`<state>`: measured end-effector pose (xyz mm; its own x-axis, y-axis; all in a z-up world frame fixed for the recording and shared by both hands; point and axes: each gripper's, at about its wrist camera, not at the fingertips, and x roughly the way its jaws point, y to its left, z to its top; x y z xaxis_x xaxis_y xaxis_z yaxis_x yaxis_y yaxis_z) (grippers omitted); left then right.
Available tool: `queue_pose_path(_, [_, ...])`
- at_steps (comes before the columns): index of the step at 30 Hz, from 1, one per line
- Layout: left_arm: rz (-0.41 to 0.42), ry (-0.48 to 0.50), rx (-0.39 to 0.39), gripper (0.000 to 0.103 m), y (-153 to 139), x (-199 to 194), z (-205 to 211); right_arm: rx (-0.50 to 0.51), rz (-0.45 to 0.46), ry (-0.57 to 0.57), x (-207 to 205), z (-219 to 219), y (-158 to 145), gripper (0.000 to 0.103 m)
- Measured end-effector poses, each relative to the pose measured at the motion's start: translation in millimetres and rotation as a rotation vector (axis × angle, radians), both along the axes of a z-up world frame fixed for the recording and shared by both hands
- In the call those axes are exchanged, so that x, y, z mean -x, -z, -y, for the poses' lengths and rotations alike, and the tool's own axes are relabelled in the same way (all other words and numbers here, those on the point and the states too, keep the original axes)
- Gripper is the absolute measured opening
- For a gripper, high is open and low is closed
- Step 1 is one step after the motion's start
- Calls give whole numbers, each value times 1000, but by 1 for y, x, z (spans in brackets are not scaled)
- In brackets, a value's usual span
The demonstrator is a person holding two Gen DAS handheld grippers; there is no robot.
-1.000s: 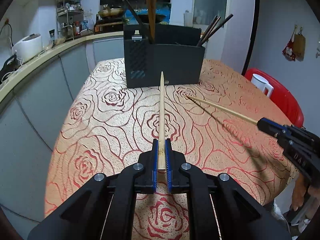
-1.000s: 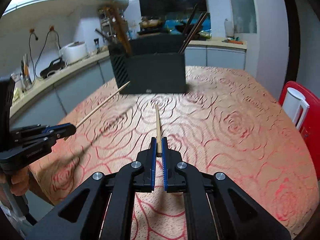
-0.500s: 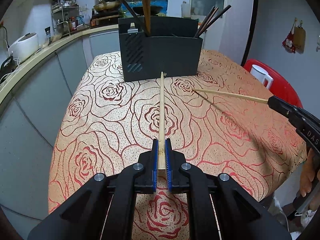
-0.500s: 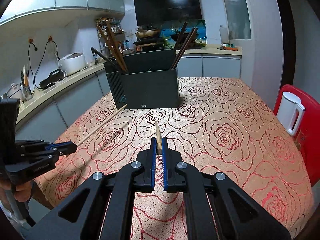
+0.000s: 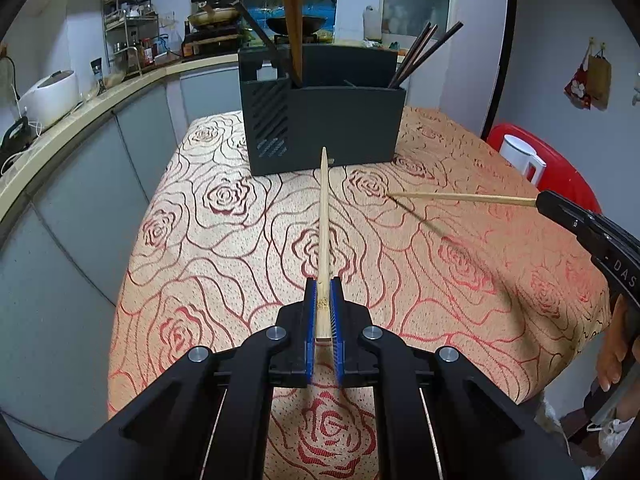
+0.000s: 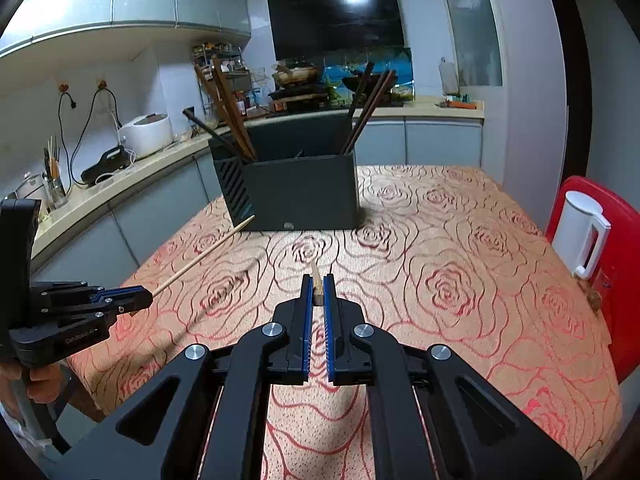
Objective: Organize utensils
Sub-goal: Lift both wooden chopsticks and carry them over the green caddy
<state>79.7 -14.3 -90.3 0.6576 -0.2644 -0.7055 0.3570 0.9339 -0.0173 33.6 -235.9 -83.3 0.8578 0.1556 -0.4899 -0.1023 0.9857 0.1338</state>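
Two pale bamboo chopsticks are off the surface, one in each gripper. The left chopstick (image 5: pixel 325 216) is clamped at its thick end between the blue pads of the left gripper (image 5: pixel 324 320), its tip aimed at the front wall of the dark utensil holder (image 5: pixel 340 128). The right chopstick (image 5: pixel 460 197) is pinched the same way by the right gripper (image 6: pixel 317 300), which seen from the left wrist enters at the right edge, its chopstick angled across the rose-patterned tablecloth (image 5: pixel 240 248). Gripping the butt ends leaves the thin tips free, probably so they can be lowered into a compartment of the holder. Dark chopsticks already stand at the holder's left and right ends, which suggests sorting by kind. The holder's inner dividers cannot be made out from either view, so which slot suits the pale pair is unclear. In the right wrist view its own chopstick is foreshortened to a stub. A white kettle (image 6: pixel 580 232) sits on a red chair (image 6: pixel 616 280) beside the surface.
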Motion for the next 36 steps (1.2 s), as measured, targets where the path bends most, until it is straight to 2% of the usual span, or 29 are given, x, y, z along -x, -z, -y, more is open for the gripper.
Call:
queue_pose_path(5, [-9, 24, -11, 7, -9, -4, 4, 0, 34, -2, -3, 3, -14, 6])
queue_pose_path(12, [-58, 57, -68, 7, -4, -14, 18, -8, 65, -10, -7, 5, -27, 6])
queue_pose_path(20, [-87, 51, -35, 7, -5, -23, 19, -19, 72, -9, -9, 7, -29, 6])
queue_pose_path(29, [-53, 37, 6, 7, -22, -27, 20, -30, 76, -2, -10, 11, -30, 6])
queue_pose_path(36, [-27, 48, 0, 7, -38, -30, 23, -42, 90, -4, -12, 15, -37, 6])
